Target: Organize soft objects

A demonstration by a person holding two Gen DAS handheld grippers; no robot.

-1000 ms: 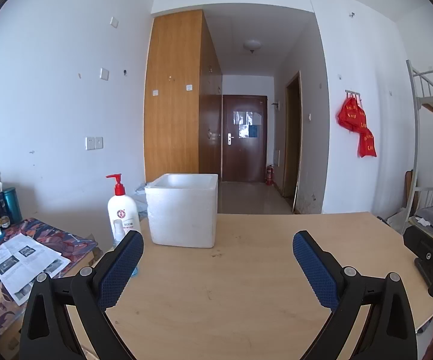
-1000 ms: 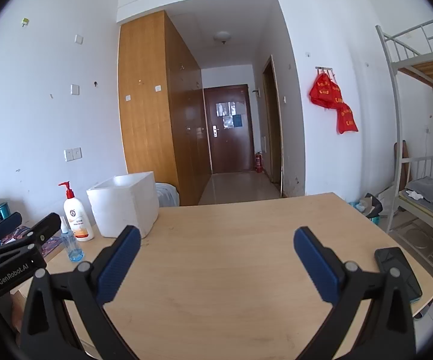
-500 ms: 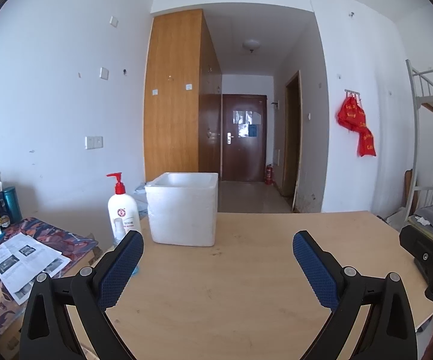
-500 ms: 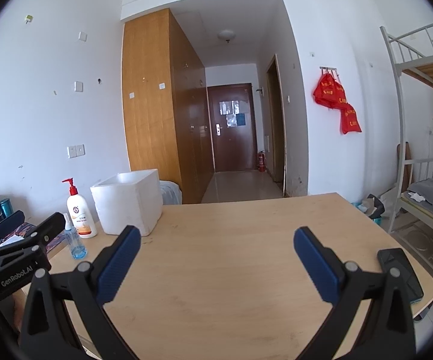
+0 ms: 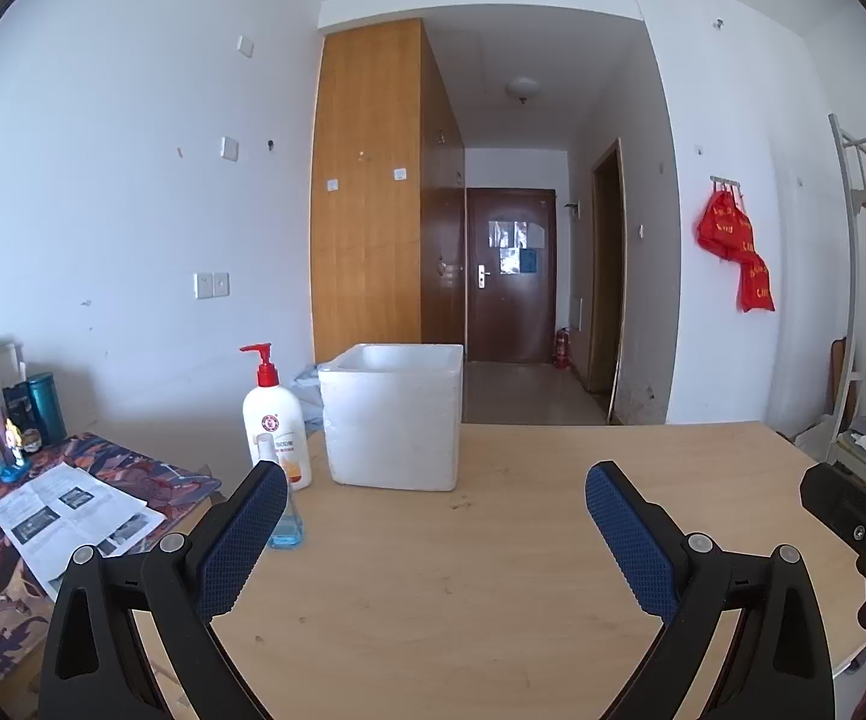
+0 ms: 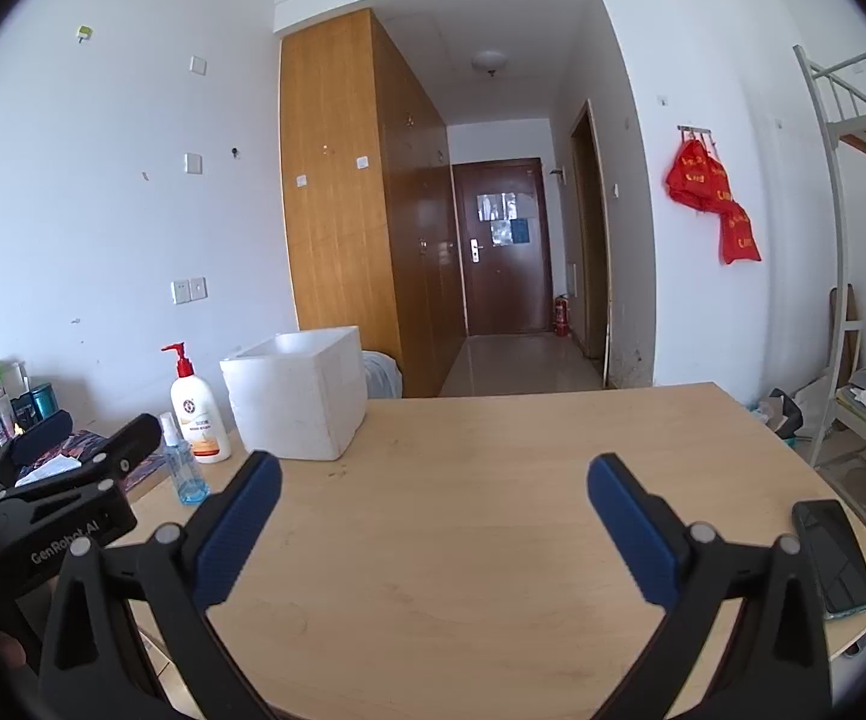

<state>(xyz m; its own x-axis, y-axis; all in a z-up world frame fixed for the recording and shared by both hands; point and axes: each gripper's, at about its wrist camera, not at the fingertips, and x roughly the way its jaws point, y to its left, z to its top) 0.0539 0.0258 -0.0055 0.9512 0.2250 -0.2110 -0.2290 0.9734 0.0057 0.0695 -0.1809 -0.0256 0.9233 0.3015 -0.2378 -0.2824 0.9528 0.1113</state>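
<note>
Sitting beyond open jaws, foam box [image 5: 393,420]

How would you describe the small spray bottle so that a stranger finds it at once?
Start at the white foam box on the wooden table. To its left stands a white pump bottle with a red top. The spray bottle is just in front of that one: shorter, clear, with blue liquid.

A foam box [image 5: 393,417] stands at the tabletop's [image 5: 493,540] far left corner. Left of it stands a pump bottle [image 5: 273,420], with a small spray bottle [image 6: 183,471] in front. A phone [image 6: 832,558] lies at the tabletop's near right edge.
</note>
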